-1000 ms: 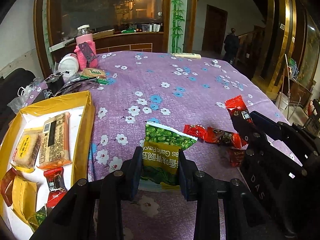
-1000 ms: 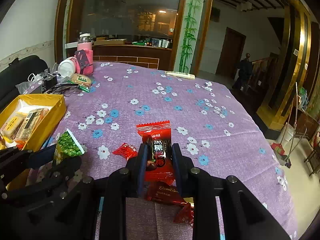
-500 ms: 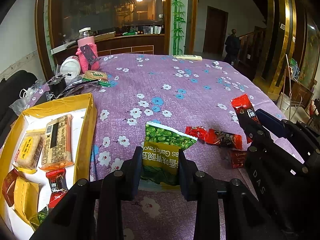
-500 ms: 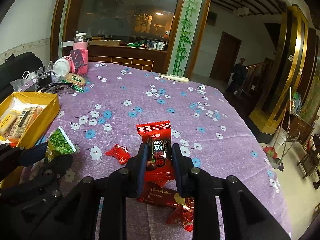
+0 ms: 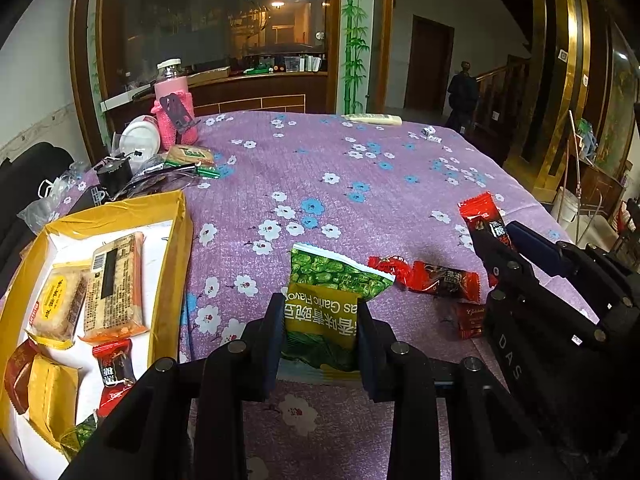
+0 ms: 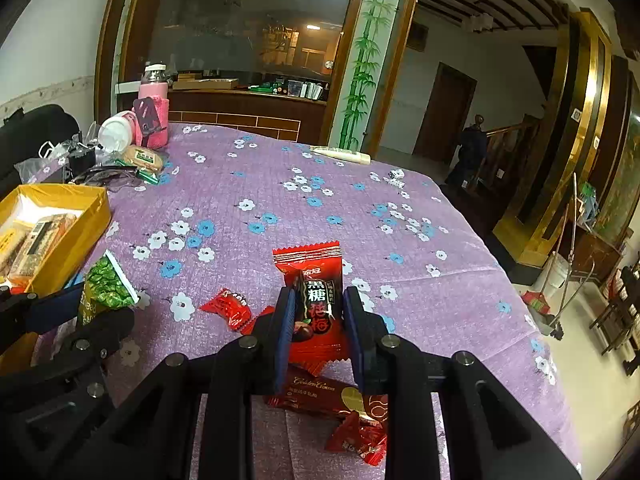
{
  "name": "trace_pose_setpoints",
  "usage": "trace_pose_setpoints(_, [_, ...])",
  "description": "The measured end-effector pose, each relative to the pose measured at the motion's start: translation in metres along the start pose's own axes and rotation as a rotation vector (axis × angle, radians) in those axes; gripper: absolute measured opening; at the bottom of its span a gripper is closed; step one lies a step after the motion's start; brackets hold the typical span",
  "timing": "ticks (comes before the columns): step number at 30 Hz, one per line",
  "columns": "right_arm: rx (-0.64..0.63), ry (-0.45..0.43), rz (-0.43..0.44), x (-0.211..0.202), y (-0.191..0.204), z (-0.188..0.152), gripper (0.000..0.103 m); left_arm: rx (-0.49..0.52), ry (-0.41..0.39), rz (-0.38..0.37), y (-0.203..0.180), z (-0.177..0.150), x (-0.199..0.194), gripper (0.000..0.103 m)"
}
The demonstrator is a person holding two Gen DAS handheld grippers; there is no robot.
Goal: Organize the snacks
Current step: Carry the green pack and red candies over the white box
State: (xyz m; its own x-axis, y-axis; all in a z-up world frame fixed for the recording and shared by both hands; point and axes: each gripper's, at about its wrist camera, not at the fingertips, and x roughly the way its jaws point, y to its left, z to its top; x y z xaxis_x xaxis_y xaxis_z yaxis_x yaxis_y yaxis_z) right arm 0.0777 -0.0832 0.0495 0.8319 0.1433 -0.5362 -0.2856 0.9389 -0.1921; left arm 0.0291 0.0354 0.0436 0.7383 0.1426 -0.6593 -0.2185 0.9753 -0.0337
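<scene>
My left gripper [image 5: 320,322] is shut on a green garlic-pea packet [image 5: 332,300] and holds it above the purple tablecloth. My right gripper [image 6: 319,316] is shut on a red brown-sugar candy packet [image 6: 316,300], lifted off the table; the packet also shows in the left wrist view [image 5: 482,220]. A yellow box [image 5: 176,264] with white lining lies at the left and holds several wrapped snacks. Loose red candies [image 5: 432,276] lie on the cloth between the grippers, and more of them [image 6: 332,396] lie under my right gripper.
A pink bottle [image 5: 174,108], a white lidded cup [image 5: 140,138], a biscuit pack [image 5: 190,156] and cables sit at the table's far left. A white remote-like bar [image 5: 374,119] lies at the far edge. The table edge drops off at right.
Both grippers have risen slightly with their packets held. The right gripper's red candy packet sits higher above the cloth than a second ago.
</scene>
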Motion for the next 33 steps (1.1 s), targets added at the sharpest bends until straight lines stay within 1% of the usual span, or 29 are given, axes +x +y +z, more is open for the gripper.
trace_pose_setpoints(12, [0.051,-0.029,0.048,-0.009,-0.008,0.002,0.023,-0.012,-0.034,0.007,0.002,0.002,-0.008,0.033])
trace_pose_setpoints(17, [0.073,-0.044,0.074,-0.014,-0.009,0.004,0.023,-0.022,-0.062,0.027,0.004,0.003,-0.012,0.033])
trace_pose_setpoints(21, [0.080,-0.062,0.075,-0.018,-0.012,0.006,0.023,-0.025,-0.057,0.043,0.005,0.004,-0.013,0.033])
trace_pose_setpoints(26, [0.124,-0.062,0.055,-0.020,-0.023,0.008,0.023,-0.040,-0.082,0.024,0.009,0.007,-0.032,0.033])
trace_pose_setpoints(29, [0.170,-0.062,0.075,-0.030,-0.029,0.010,0.023,-0.028,-0.098,0.022,0.014,0.004,-0.046,0.034])
trace_pose_setpoints(33, [0.177,-0.060,0.102,-0.048,-0.022,0.006,0.023,-0.042,-0.104,0.019,0.030,-0.002,-0.059,0.034])
